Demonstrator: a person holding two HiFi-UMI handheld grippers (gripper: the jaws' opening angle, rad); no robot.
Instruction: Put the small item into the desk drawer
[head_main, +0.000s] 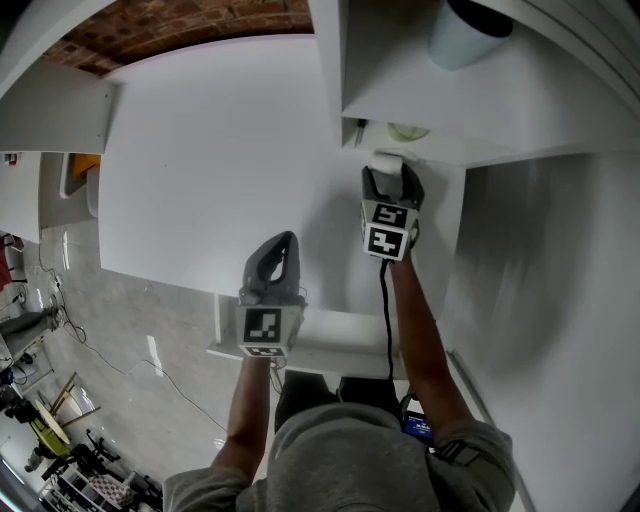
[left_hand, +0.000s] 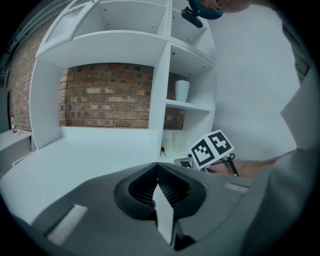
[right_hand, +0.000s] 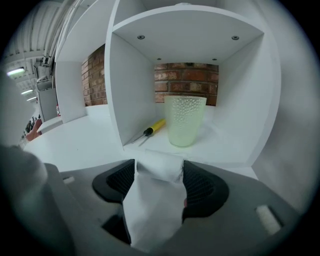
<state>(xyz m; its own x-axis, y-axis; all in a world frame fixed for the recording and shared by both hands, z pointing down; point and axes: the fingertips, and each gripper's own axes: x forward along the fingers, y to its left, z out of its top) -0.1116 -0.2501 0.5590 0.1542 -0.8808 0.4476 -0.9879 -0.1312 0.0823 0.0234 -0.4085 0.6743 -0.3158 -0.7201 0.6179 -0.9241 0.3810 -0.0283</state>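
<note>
Screwdriver handle (right_hand: 157, 125) visible only from gripper views.

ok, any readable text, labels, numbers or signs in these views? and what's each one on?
No readable text in any view.
Left marker cube and right marker cube: black-and-white square patterns only, no letters or digits.
Small white item, cup, screwdriver: no print visible.
Floor clutter at the head view's left edge: too small to read.
</note>
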